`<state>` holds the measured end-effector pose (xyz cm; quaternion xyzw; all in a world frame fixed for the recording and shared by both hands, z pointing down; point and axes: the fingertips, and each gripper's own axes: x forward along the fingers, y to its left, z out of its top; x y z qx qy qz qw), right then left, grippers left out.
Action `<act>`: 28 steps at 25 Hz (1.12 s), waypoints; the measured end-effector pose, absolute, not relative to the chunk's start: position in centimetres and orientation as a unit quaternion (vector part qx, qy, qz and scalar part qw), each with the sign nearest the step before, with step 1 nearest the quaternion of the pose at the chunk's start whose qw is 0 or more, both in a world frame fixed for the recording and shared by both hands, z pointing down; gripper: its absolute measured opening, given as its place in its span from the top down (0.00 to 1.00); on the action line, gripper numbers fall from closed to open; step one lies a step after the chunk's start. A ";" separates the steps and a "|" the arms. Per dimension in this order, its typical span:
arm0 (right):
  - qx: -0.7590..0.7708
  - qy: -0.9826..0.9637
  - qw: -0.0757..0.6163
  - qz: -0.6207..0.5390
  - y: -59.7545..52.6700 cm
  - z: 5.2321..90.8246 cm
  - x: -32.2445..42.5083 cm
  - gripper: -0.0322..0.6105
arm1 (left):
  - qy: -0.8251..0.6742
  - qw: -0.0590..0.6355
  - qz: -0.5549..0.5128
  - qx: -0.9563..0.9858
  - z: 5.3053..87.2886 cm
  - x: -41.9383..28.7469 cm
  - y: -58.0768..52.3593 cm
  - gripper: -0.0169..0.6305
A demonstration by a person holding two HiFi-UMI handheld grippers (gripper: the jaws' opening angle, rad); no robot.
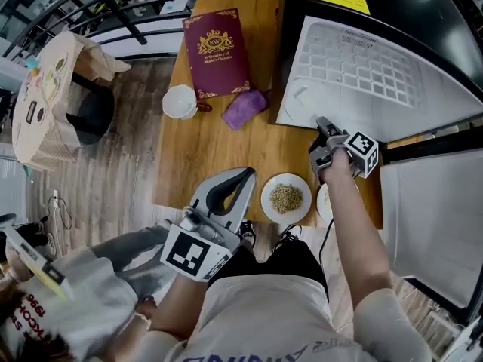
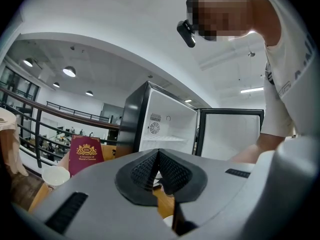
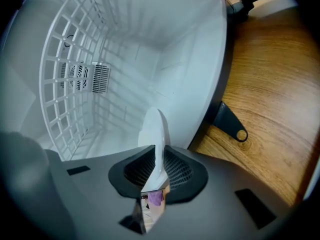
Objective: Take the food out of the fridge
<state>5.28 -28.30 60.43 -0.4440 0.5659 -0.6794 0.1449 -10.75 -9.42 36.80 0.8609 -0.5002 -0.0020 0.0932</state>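
A small fridge (image 1: pixel 302 108) stands open on the wooden table (image 1: pixel 204 157), with a white wire shelf (image 1: pixel 362 66) inside. My right gripper (image 1: pixel 323 130) is at its mouth and points into the white interior (image 3: pixel 125 59). Its pads (image 3: pixel 177 170) are shut on a thin white plate (image 3: pixel 157 134), seen edge-on. A white dish of pale grains (image 1: pixel 285 198) sits on the table near the front edge. My left gripper (image 1: pixel 245 176) is low at that edge and level. In its own view my left gripper (image 2: pixel 159 156) is shut on nothing and faces the fridge (image 2: pixel 165 129).
A maroon book (image 1: pixel 217 51), a white cup (image 1: pixel 179 101) and a purple cloth (image 1: pixel 244 108) lie on the table's far half. The fridge door (image 1: pixel 430 217) hangs open at the right. Another white plate (image 1: pixel 322 202) shows partly under my right forearm.
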 end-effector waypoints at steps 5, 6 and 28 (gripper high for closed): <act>-0.443 0.559 0.171 -0.680 -28.3 60.5 5.7 0.90 | -0.505 0.095 -0.001 0.858 36.9 -11.4 -9.3 0.97; -0.438 0.563 0.183 -0.677 -28.4 60.2 5.8 0.90 | -0.506 0.095 0.000 0.857 36.9 -11.5 -9.3 0.97; -0.371 0.620 0.253 -0.643 -21.7 50.9 8.7 0.91 | -0.520 0.084 -0.006 0.850 35.8 -12.2 -7.8 0.97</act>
